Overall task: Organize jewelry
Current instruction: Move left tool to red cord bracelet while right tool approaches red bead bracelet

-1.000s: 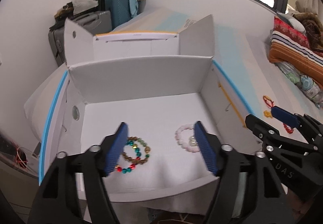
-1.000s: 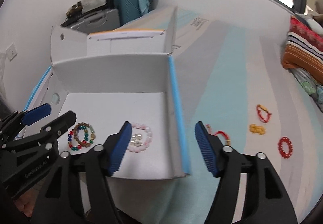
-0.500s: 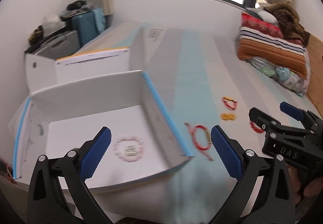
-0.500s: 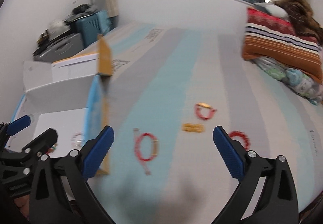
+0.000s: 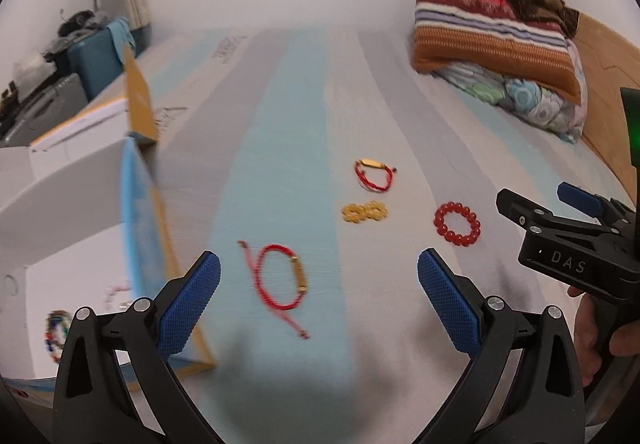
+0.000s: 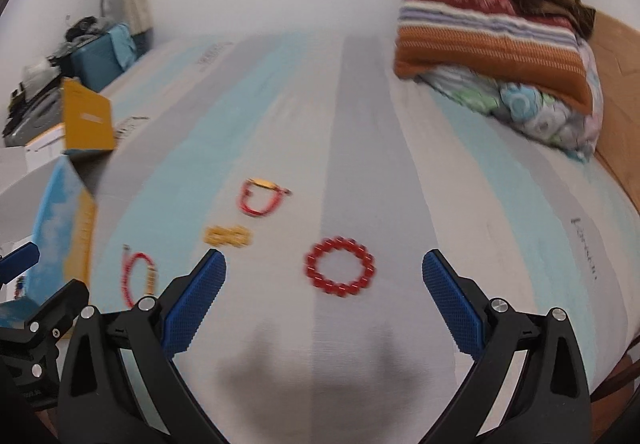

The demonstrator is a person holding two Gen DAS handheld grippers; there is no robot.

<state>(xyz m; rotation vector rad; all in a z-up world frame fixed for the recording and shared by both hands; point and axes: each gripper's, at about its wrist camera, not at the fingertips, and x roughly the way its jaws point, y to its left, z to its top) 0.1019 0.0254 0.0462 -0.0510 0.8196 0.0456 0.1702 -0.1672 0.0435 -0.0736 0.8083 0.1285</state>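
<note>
Several bracelets lie on the striped bed sheet. A red cord bracelet with a gold tube [image 5: 280, 278] [image 6: 138, 278] lies between the wide-open jaws of my left gripper [image 5: 318, 276], below them. A red bead bracelet [image 6: 340, 271] [image 5: 457, 223] lies between the open jaws of my right gripper [image 6: 324, 276]. Beyond them lie a yellow bead bracelet [image 5: 364, 211] [image 6: 227, 236] and a second red cord bracelet [image 5: 375, 174] [image 6: 262, 198]. The white box [image 5: 52, 196] at the left holds a multicoloured bead bracelet [image 5: 56, 328]. Neither gripper holds anything.
The box's blue and yellow side wall [image 5: 144, 228] [image 6: 64, 228] stands close to the left of the left gripper. Folded striped blankets and pillows [image 5: 496, 44] are stacked at the far right. Suitcases and clutter [image 5: 80, 52] stand beyond the bed's far left corner.
Both grippers have swung right, from over the box to over the loose bracelets on the sheet. Their jaws have spread wider. The box has slid to the left edge of both views.
</note>
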